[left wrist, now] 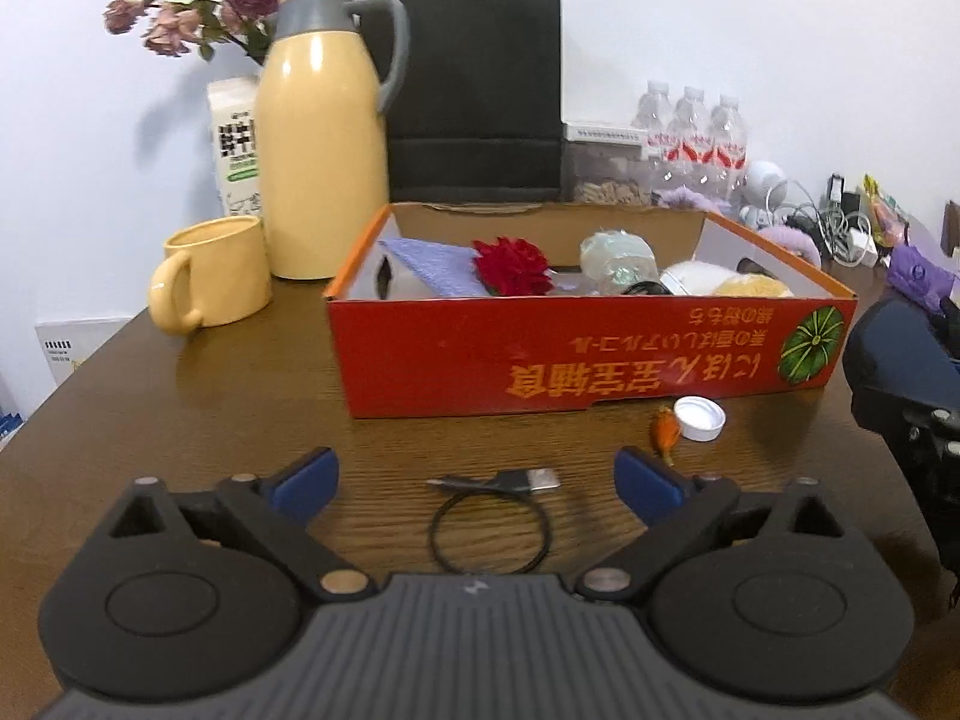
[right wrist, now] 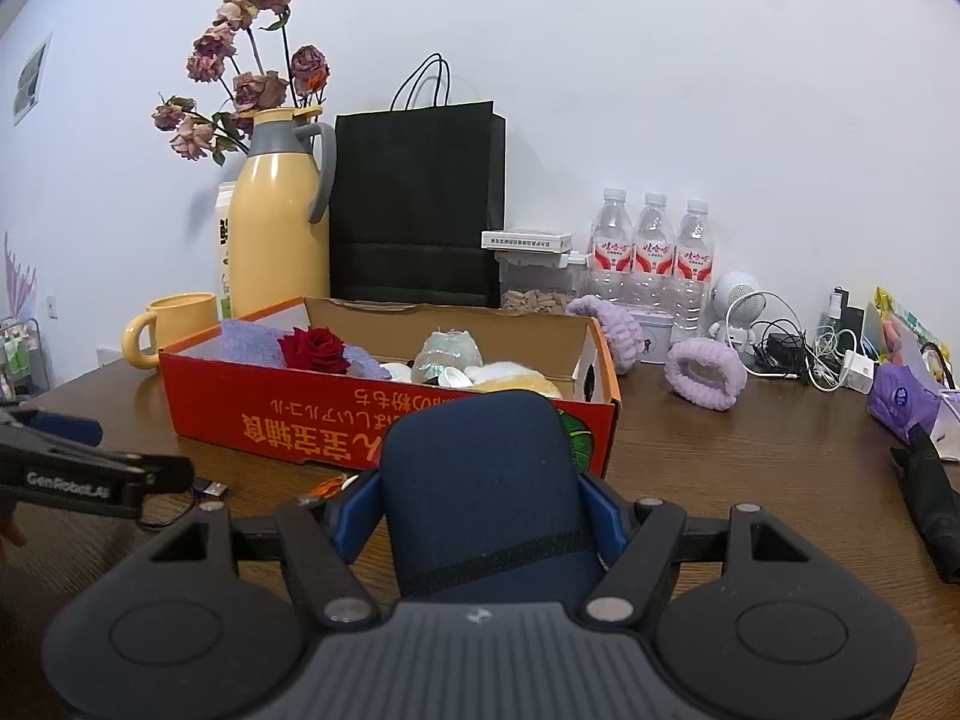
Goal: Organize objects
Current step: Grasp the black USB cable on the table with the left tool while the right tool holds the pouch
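Observation:
An orange-red cardboard box stands mid-table and holds a red fabric rose, a purple cloth, a crumpled bottle and soft white and yellow items. My left gripper is open wide, low over the table in front of the box. A black looped cable with a USB plug lies on the wood between its fingers, untouched. A white cap and a small orange bit lie by the box front. My right gripper is shut on a dark blue case, held before the box's right corner.
A yellow jug, yellow mug and black paper bag stand behind the box. Water bottles, purple headbands, a tangle of chargers and a purple pack fill the right side. A black folded item lies far right.

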### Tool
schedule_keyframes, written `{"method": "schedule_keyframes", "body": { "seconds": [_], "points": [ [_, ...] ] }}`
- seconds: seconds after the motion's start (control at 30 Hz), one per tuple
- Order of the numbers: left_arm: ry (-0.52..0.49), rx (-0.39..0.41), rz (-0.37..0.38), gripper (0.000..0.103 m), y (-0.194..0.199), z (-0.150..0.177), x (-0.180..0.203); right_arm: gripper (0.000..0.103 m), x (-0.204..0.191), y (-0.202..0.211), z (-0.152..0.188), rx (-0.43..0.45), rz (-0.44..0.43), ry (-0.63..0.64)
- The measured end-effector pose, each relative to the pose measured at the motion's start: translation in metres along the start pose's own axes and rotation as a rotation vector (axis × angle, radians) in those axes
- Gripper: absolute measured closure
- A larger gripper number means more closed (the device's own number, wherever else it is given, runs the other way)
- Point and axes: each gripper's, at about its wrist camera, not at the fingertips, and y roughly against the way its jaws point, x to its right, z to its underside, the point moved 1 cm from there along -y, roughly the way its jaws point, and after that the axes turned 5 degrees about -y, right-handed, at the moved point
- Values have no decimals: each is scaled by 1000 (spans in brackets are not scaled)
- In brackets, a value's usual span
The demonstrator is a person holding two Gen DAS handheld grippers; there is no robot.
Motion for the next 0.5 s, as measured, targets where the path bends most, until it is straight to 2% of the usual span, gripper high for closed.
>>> {"method": "schedule_keyframes", "body": {
  "seconds": [0.17,0.23,0.27,0.3,0.4,0.43,0.47,0.5],
  "points": [
    [-8,-90,-40,5,-24,-5,14,34,-1,0,0,1,-1,0],
    [9,-113,-63,17,-30,-4,13,34,-1,1,0,2,-4,0],
    [17,-124,-63,33,-32,-2,12,34,-1,1,0,2,-5,1],
    [37,-118,-40,53,-31,-1,9,34,-1,1,0,3,-6,1],
    [34,-103,-24,54,-26,0,8,34,-1,1,0,3,-6,1],
    [30,-96,-19,70,-25,0,9,35,-1,1,0,2,-6,1],
    [28,-80,-13,76,-22,0,10,35,-1,1,-1,2,-6,1],
    [29,-74,-3,76,-20,0,10,35,-1,1,-1,2,-8,1]
  ]
}}
